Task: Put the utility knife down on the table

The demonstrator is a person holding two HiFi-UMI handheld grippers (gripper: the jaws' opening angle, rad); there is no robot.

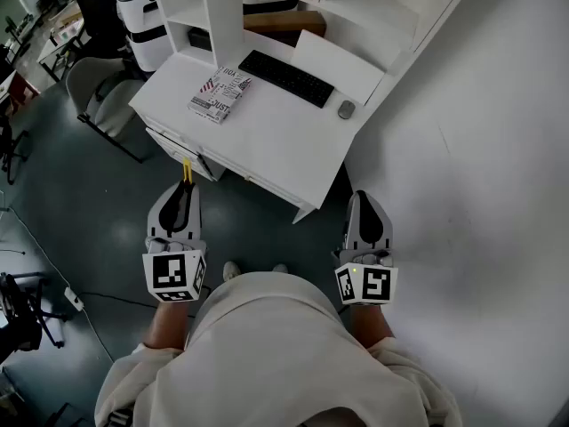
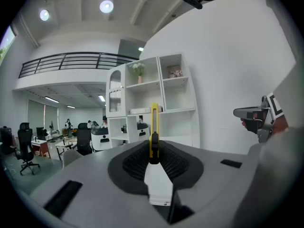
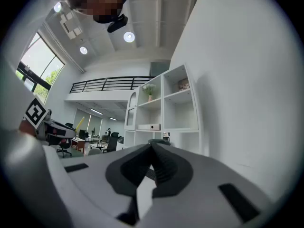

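Yellow utility knife (image 2: 154, 127) is clamped in the left gripper (image 1: 184, 191), with its long axis pointing forward past the jaw tips. White table (image 1: 284, 145) lies just ahead of it. Right gripper (image 1: 367, 205) is closed on nothing and idle beside the table corner.

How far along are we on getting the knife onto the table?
Done: the yellow utility knife is clamped in the left gripper's jaws, its end sticking out ahead. In hand: it is held in front of the white desk, not yet over the top. Left: carry it over a bare part of the desk, lower it, open the jaws. The right gripper is shut and empty.
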